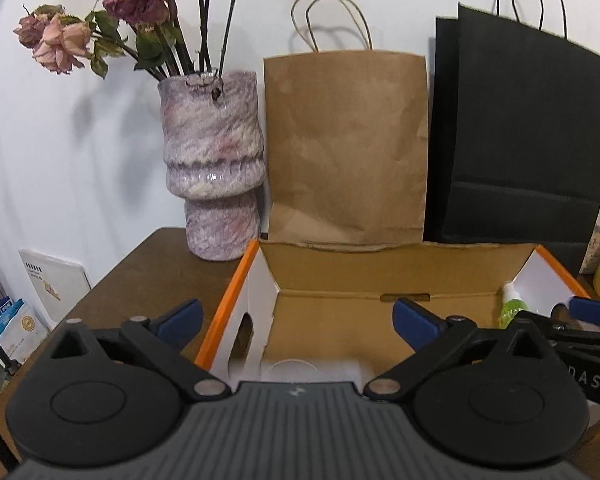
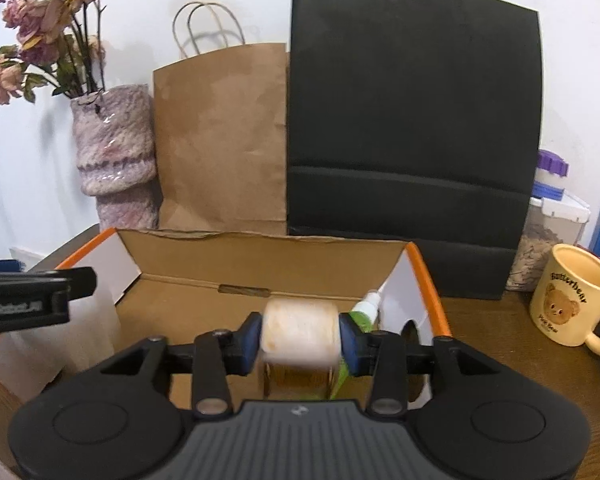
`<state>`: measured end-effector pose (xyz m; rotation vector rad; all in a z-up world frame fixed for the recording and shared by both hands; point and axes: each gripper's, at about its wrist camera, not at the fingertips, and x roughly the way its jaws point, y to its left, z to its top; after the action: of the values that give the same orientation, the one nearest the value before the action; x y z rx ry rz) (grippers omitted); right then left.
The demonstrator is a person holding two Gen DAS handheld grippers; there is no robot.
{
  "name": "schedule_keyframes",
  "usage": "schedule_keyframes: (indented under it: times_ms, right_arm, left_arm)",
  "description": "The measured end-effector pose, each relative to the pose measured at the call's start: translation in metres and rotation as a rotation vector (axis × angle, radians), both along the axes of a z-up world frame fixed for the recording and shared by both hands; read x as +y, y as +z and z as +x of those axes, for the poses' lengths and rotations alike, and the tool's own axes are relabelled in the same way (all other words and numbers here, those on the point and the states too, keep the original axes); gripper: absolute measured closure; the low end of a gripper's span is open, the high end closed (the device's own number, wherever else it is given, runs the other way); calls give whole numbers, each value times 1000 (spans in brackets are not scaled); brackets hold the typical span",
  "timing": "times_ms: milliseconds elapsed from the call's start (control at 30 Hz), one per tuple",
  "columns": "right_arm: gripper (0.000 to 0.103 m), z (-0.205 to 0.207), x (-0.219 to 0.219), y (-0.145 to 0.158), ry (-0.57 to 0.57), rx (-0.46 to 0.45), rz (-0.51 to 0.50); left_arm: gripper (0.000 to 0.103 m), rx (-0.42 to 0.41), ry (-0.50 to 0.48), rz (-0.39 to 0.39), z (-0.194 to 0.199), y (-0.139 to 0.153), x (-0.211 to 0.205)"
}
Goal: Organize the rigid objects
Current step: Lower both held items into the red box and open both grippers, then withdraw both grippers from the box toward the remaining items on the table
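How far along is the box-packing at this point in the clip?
Looks done: a green spray bottle already leans in the cardboard box's right corner. In hand: the right gripper is shut on a white cylindrical container, held over the box interior. The left gripper is open and empty above the box. Possibly left: the yellow bear mug on the table, outside the box.

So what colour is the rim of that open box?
Orange, on the box edges, white inside the flaps. It shows best in the left wrist view.
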<state>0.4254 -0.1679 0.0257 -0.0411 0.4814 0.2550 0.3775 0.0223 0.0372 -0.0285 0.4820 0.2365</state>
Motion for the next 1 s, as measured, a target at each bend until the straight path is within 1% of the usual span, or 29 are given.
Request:
schedule_keyframes:
  times_ms: [33, 100, 133, 200, 433, 1000]
  right_arm:
    - [23, -1, -2, 1, -3, -8, 5]
    - [8, -3, -6, 5, -16, -29, 17]
    - [4, -3, -7, 6, -23, -38, 24]
    - [1, -3, -10, 6, -30, -40, 36]
    - [0, -1, -10, 6, -34, -28, 36]
    - [0, -14, -15, 14, -28, -41, 35]
  left_arm:
    - [0, -2, -1, -6, 0, 1, 1]
    - [0, 0, 6, -9, 0, 2, 1]
    - [0, 1, 6, -10, 0, 2, 1]
    - [0, 3, 9, -9, 0, 2, 1]
    - [0, -7, 15, -8, -2, 3, 1]
    - [0, -19, 18, -15, -12, 10, 2]
